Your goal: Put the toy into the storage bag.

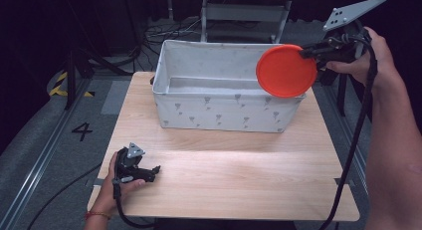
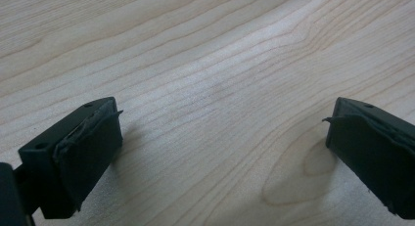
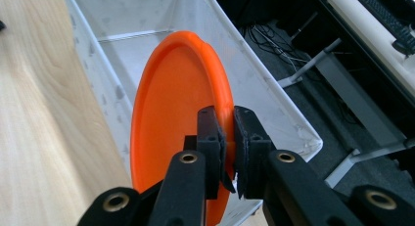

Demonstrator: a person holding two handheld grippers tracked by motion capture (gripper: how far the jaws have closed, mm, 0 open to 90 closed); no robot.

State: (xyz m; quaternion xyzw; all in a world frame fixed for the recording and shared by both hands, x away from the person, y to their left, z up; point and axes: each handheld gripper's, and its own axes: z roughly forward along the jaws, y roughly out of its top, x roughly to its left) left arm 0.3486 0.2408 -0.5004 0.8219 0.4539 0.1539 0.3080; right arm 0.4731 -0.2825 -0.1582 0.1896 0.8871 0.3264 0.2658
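Observation:
An orange plate [image 1: 286, 70] hangs on edge over the right end of the white fabric bin [image 1: 219, 113]. My right gripper [image 1: 303, 53] is shut on the plate's rim from the right. In the right gripper view the plate [image 3: 176, 118] stands upright above the bin's [image 3: 105, 84] near corner, with my right gripper [image 3: 228, 133] pinching its edge between both jaws. My left gripper [image 1: 155, 171] rests on the wooden table [image 1: 239, 175] at the front left, held by a hand. In the left gripper view my left gripper [image 2: 220, 138] stands open over bare wood.
The bin sits at the back of the table and its inside looks bare. A metal frame [image 1: 244, 16] and cables lie on the floor behind it. A desk with a keyboard [image 3: 386, 15] stands to the right.

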